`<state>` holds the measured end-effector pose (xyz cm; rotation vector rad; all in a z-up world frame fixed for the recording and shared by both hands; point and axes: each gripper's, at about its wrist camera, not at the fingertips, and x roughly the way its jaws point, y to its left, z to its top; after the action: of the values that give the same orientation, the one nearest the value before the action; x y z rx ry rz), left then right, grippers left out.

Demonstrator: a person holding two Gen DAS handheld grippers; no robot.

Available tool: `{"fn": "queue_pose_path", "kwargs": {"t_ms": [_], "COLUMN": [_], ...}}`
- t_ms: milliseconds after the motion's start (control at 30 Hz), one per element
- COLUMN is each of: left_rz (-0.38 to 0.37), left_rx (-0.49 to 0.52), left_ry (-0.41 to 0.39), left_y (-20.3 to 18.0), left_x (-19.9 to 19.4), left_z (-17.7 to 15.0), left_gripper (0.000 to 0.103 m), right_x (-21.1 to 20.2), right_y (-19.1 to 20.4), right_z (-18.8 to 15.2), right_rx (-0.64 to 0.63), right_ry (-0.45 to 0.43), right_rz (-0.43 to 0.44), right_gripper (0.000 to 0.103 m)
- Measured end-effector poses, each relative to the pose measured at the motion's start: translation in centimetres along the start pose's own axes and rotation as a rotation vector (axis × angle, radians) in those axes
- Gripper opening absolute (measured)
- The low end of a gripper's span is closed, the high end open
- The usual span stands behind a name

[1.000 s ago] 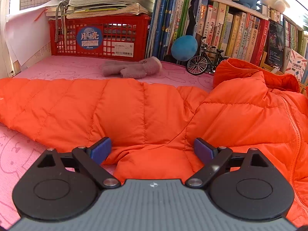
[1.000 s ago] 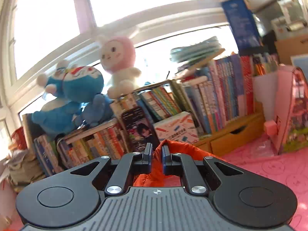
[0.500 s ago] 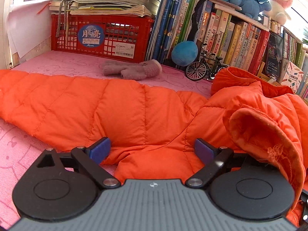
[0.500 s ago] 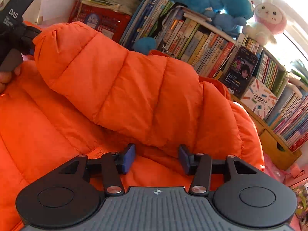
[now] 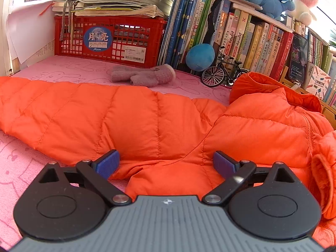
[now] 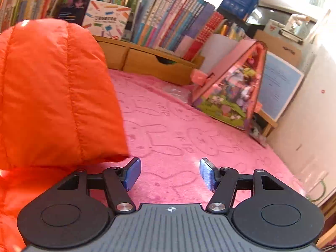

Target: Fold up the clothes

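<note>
The puffy orange quilted jacket [image 5: 147,121] lies spread on the pink-covered bench [image 6: 189,130], 1 sleeve folded in. Both the left hand-held gripper [image 5: 166,163] and right hand-held gripper [image 6: 170,174] stand released, empty. Next likely calls for grasping the other sleeve.

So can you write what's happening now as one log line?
task: fold clothes | left gripper: open over orange jacket | right gripper: open, empty, above pink cover
</note>
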<state>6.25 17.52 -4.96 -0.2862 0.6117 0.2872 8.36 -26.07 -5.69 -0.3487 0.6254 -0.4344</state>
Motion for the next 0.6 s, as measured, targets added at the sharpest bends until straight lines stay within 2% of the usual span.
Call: {"fn": "queue_pose_path", "kwargs": {"t_ms": [100,167,233,333,400,433,467,500,600], "left_rz": [0.0,0.003,0.006,0.01,0.01,0.01,0.01,0.01,0.008], "left_rx": [0.002,0.005,0.011,0.015,0.014,0.014,0.013,0.013,0.011], "left_ry": [0.0,0.002,0.004,0.005,0.005,0.005,0.005,0.005,0.005], "left_y": [0.0,-0.1,-0.1,-0.3,-0.3,-0.3,-0.3,-0.3,-0.3], "left_x": [0.0,0.0,0.1,0.1,0.2,0.2,0.1,0.1,0.1], "left_z": [0.0,0.0,0.0,-0.1,-0.1,-0.1,0.0,0.0,0.0], "left_gripper": [0.098,0.098,0.098,0.099,0.099,0.099,0.099,0.099,0.099], "right_x": [0.2,-0.8,-2.8,-6.9,-9.6,-10.9,-11.7,-12.4,-12.2], "right_y": [-3.6,-5.3,-5.4,-1.7,1.9,3.8,5.6,7.4,13.2], "right_z": [-1.9,-2.6,-2.7,-2.4,-1.9,-1.7,-1.5,-1.2,0.3], "right_rx": [0.025,0.084,0.079,-0.089,-0.219,-0.27,-0.306,-0.341,-0.425], "right_ry": [0.034,0.019,-0.048,-0.246,-0.377,-0.428,-0.46,-0.489,-0.463], "right_rz": [-0.094,0.006,0.104,0.253,0.371,0.425,0.471,0.514,0.552], "right_gripper": [0.059,0.059,0.06,0.07,0.085,0.097,0.103,0.103,0.1]}}
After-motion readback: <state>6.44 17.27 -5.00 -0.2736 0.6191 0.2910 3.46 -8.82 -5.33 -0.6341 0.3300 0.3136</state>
